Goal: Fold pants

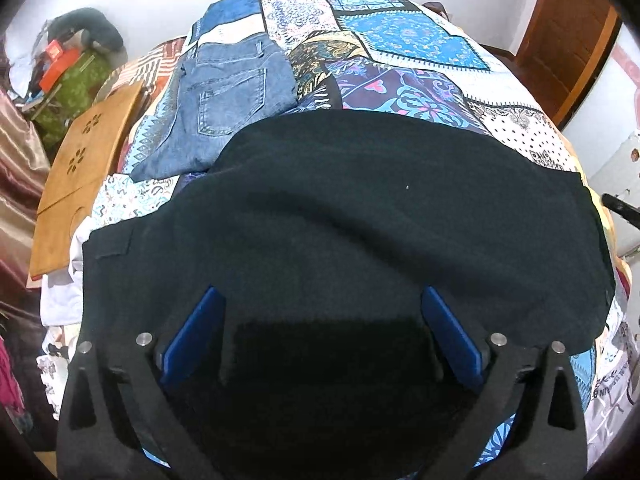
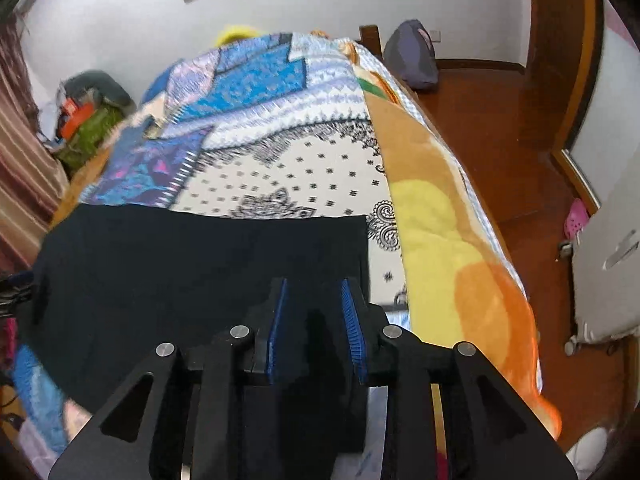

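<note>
Black pants lie spread flat across the near end of a patchwork bedspread. My left gripper hovers just over them near the front edge, its blue pads wide apart and open with only flat cloth below. In the right wrist view the same black pants end in a straight right edge. My right gripper sits over that right end. Its blue pads stand a narrow gap apart, with dark cloth showing in the gap but not pinched.
Folded blue jeans rest on the bed beyond the pants. A wooden board lies at the left edge, with clutter behind it. An orange and yellow blanket hangs off the right side above the wooden floor; a suitcase stands there.
</note>
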{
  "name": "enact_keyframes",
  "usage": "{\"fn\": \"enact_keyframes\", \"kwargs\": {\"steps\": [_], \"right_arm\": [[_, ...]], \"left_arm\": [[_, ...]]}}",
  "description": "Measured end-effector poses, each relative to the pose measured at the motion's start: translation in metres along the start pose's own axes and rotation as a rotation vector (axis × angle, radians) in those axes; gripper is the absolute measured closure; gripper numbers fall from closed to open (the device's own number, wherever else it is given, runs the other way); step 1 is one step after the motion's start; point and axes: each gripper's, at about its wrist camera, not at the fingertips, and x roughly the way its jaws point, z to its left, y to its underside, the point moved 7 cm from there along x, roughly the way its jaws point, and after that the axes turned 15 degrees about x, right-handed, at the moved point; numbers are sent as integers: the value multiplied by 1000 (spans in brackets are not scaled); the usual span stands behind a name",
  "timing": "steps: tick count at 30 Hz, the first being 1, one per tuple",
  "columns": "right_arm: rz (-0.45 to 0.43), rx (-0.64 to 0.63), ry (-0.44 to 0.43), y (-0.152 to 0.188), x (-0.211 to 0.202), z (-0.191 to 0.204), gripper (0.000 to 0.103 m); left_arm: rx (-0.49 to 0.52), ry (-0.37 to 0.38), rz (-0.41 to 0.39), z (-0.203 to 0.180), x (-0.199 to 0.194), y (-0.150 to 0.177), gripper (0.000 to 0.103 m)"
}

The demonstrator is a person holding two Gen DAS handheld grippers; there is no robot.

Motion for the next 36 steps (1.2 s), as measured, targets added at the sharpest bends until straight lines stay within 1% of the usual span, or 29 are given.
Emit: {"fn": "enact_keyframes", "kwargs": {"steps": [5,9,10,11,12,13,16,19,22,24,27,29,30,31,32,34,36], "right_arm": [[35,-1,50,-6,29,-13,78],[34,-5,23,-5,32,-13,78],[29,-17,24,-4,32,-11,84],[17,-37,27,-4,31,-9,89],[10,-52,34,-4,32,-7,90],[-2,-74,44,-4,30,-5,93],[-62,-129,67,-7,18,2,94],[-118,-168,82,-19,3,7,95],[-153,-167,86,-35,-4,8,95],[-163,-164,96,-42,1,9,95],[-112,-155,126,-42,26,7,95],[-53,-146,142,-35,45,4,93],[-24,-142,152,-32,54,3,93],[-20,-154,172,-30,58,3,90],[-32,-174,193,-31,56,6,86],[-23,-197,227,-33,50,13,82],[-25,-209,210,-38,40,24,82]], "left_arm": [[-24,24,6,2,3,1,0],[-31,21,3,0,4,1,0],[-30,19,2,0,4,1,0],[-29,17,0,0,4,0,0],[-29,15,0,-1,4,0,0],[-30,14,1,0,4,0,0],[-27,9,3,0,3,-1,0],[-24,8,2,-1,4,-2,0],[-24,12,-3,0,4,-1,0],[-26,16,-6,0,4,-1,0],[-27,21,-9,1,2,-1,0],[-20,0,-11,6,-2,1,0],[-15,-25,-19,12,-7,1,0],[-15,-43,-29,18,-11,2,0],[-20,-65,-46,27,-18,2,0],[-40,-88,-73,45,-28,4,0],[-73,-101,-93,67,-36,6,0]]}}
